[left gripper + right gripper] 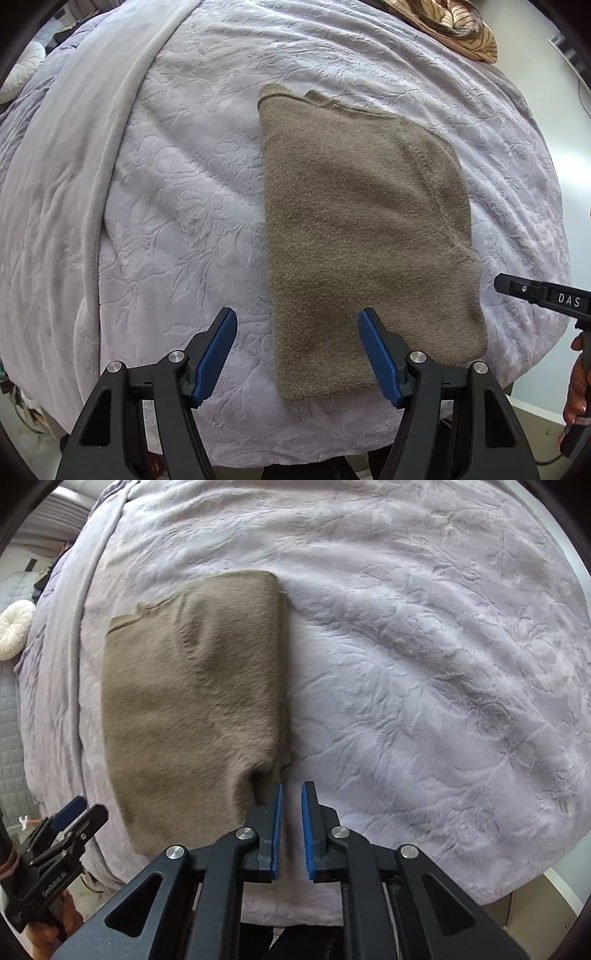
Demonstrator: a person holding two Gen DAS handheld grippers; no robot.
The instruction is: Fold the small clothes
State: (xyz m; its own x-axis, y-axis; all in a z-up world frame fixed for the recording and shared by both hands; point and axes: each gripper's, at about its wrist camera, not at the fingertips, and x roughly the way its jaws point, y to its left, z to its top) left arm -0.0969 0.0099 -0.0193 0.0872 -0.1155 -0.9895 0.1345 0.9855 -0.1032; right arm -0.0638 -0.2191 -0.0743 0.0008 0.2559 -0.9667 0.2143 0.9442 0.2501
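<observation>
A taupe fleece garment (pixel 369 236) lies folded flat in a long rectangle on the lilac embossed bedspread (pixel 192 192). It also shows in the right wrist view (pixel 192 701). My left gripper (pixel 297 317) is open wide and empty, hovering over the garment's near left edge. My right gripper (pixel 291 794) has its jaws close together with a narrow gap and nothing between them, just right of the garment's near right corner. The left gripper also shows at the lower left of the right wrist view (pixel 79 812).
A plain grey blanket strip (pixel 92 155) runs along the left of the bed. A striped tan cloth (pixel 461 29) lies at the far right. A round white cushion (pixel 14 629) sits beyond the left side. The bed's near edge (pixel 295 919) is right below the grippers.
</observation>
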